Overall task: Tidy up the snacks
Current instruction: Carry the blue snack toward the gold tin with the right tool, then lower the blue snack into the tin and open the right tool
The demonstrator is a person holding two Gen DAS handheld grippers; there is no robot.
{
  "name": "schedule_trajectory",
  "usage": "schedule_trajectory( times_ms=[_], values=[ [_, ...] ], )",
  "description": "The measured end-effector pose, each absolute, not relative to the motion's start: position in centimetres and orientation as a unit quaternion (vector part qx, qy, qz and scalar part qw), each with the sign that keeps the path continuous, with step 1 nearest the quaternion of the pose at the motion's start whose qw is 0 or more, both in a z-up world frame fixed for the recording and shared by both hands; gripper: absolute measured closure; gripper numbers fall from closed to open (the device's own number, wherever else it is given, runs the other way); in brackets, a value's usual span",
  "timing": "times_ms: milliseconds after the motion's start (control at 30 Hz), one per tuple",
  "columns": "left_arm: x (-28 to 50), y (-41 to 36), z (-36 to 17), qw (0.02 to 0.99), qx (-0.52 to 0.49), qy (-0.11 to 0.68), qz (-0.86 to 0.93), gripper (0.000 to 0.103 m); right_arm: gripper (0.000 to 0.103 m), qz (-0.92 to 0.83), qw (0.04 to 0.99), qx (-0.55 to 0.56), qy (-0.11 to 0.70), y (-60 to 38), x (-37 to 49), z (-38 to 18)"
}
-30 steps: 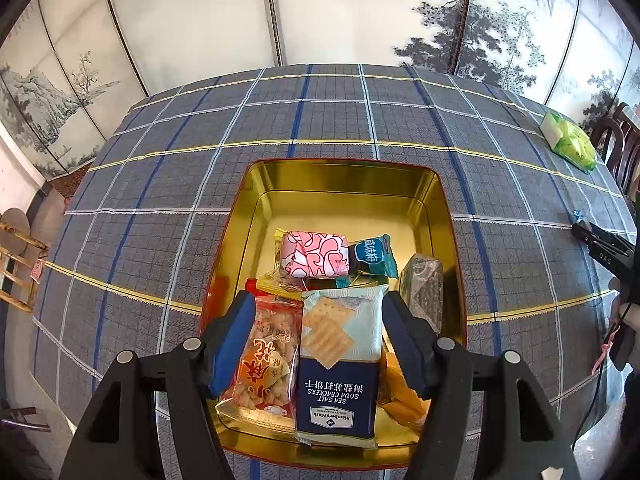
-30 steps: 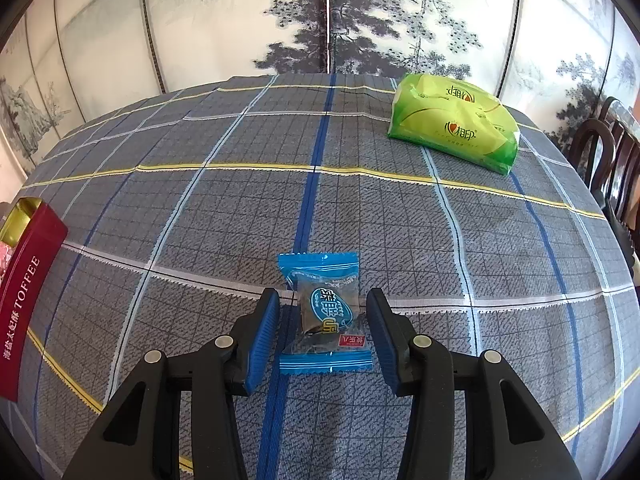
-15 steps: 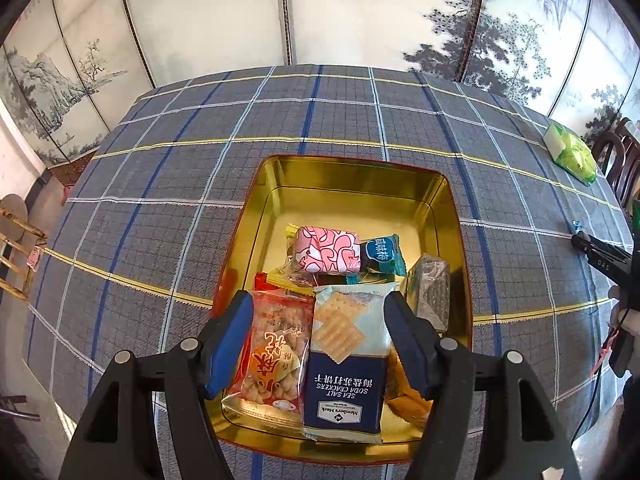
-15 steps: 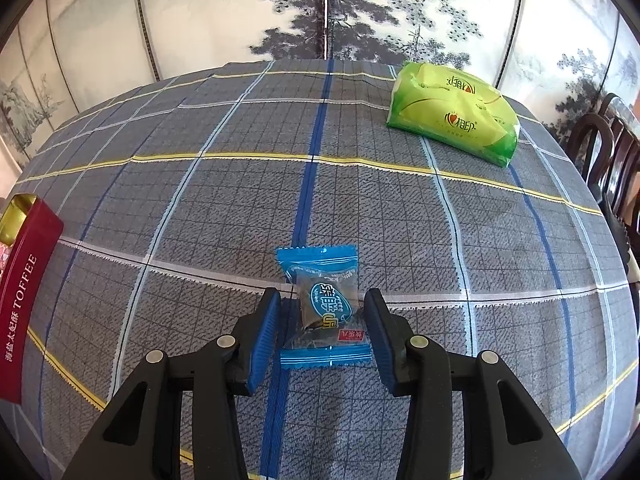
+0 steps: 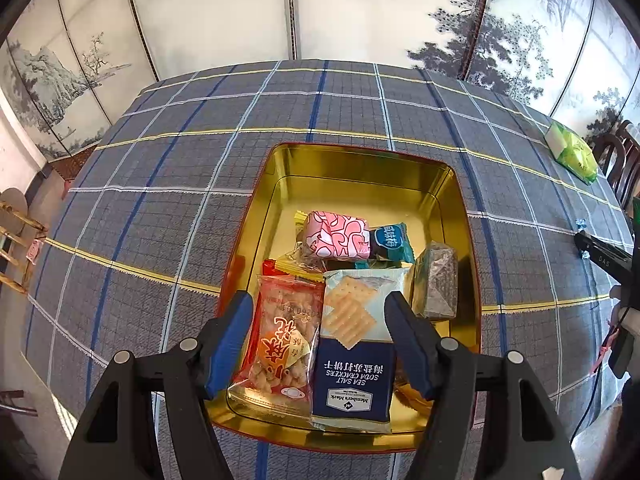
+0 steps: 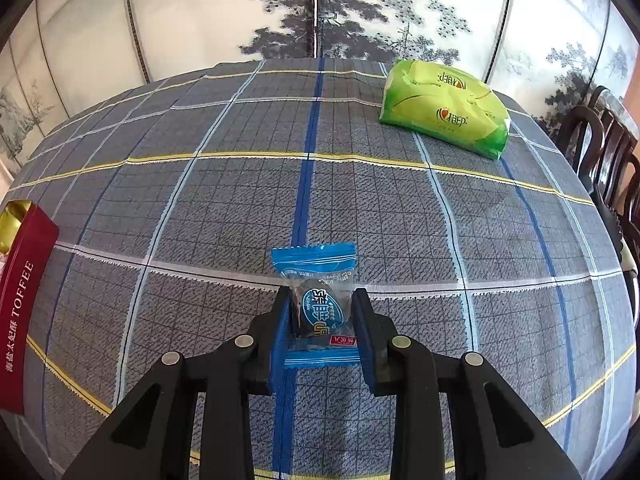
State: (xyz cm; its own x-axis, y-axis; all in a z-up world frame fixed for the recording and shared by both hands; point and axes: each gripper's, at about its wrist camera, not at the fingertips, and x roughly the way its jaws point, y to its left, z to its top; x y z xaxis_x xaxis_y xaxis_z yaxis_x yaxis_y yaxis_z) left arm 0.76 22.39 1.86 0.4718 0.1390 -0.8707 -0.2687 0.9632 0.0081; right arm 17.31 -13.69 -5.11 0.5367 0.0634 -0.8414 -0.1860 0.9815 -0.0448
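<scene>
Step in hand: pick-up of a loose snack, as I judge it; my right gripper (image 6: pixel 320 320) is clamped on the blue-wrapped candy (image 6: pixel 316 304) that lies on the plaid tablecloth (image 6: pixel 400 208).
Right jaws: closed on the candy's dark middle, one blue pad pressing each side, the wrapper's crimped ends sticking out fore and aft.
Left jaws: my left gripper (image 5: pixel 320 344) hangs over the near end of the gold tin (image 5: pixel 360 168), jaws apart and holding nothing; the red snack bag (image 5: pixel 280 340) and the soda cracker pack (image 5: pixel 352 368) show between them.
Tin contents: also a pink packet (image 5: pixel 336 232), a teal candy (image 5: pixel 390 242) and a dark foil pack (image 5: pixel 436 280).
Tin's place: at the left edge of the right wrist view, well apart from the candy.
Next move: lift the candy clear of the cloth, carry it left over the tin's rim, let go above the bare far half.
Not for sorting, I think: the green tissue pack (image 6: pixel 444 112) at the far right.
</scene>
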Motion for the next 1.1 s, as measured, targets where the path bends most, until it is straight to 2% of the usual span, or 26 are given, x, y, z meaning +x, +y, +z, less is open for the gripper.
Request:
schedule_trajectory(
  times_ms=[700,1100],
  values=[
    [-1.5,24.0,1.5,0.851,-0.087,0.498,0.140,0.031,0.072,0.122,0.875,-0.062,0.464,-9.0,13.1,-3.5],
    [-3.6,26.4,1.7,0.848,-0.107,0.491,0.169,0.031,0.072,0.238,0.864,-0.068,0.439,1.2,9.9,-0.4]
  ],
)
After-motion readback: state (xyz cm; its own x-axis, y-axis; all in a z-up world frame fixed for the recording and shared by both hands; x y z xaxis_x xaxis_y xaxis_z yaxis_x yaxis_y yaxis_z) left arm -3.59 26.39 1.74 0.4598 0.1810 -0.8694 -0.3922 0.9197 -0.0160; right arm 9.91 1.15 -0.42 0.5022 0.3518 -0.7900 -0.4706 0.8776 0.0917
